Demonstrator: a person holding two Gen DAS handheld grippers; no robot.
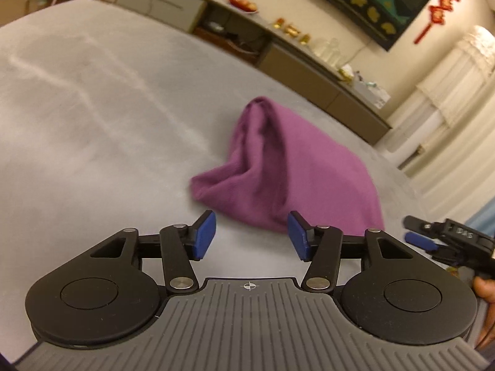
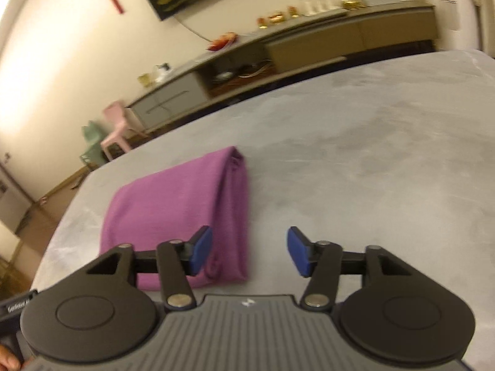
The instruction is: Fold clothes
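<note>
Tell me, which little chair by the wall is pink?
The taller pink chair, nearest the long cabinet. The other little chair beside it is pale green.

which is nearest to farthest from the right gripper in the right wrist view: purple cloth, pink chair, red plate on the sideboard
From the right gripper, whose jaws stand open and empty:
1. purple cloth, folded on the grey surface, just ahead and to the left, beside the left finger.
2. pink chair, past the surface's far left edge, on the floor.
3. red plate, farther back on the long sideboard against the wall.
</note>
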